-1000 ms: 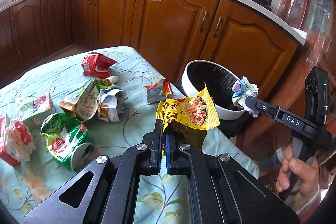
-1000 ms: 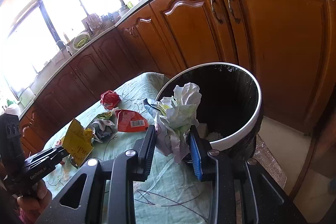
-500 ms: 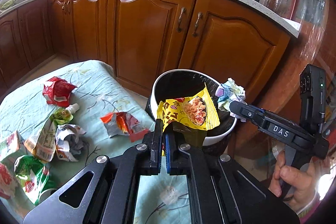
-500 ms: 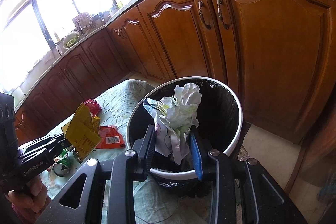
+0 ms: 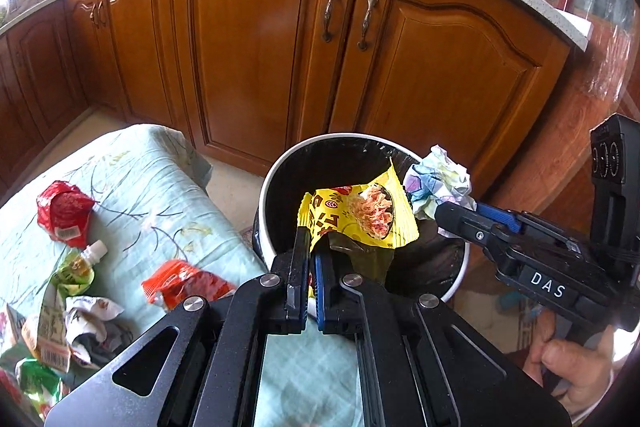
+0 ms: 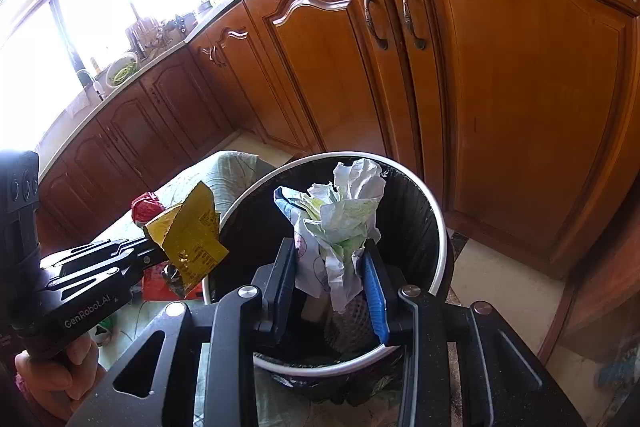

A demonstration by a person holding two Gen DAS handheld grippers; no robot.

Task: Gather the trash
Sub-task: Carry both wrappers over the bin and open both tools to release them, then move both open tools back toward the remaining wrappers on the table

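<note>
My left gripper (image 5: 311,243) is shut on a yellow snack wrapper (image 5: 356,215) and holds it over the near rim of the white trash bin (image 5: 280,167) with a black liner. My right gripper (image 6: 330,255) is shut on a crumpled paper ball (image 6: 340,223) and holds it above the bin's opening (image 6: 436,211). The right gripper also shows in the left wrist view (image 5: 444,215) with the paper ball (image 5: 438,179) over the bin's right rim. The left gripper shows in the right wrist view (image 6: 154,253) with the wrapper (image 6: 188,235).
A table with a pale green floral cloth (image 5: 160,187) stands left of the bin. On it lie a red packet (image 5: 62,207), an orange wrapper (image 5: 184,283), a small squeeze pouch (image 5: 80,263) and several crumpled wrappers (image 5: 60,331). Wooden cabinets (image 5: 260,47) stand behind.
Both grippers moved from over the table toward the bin. The wrapper and the paper ball now hang over the bin's opening. Both grips stay shut.
</note>
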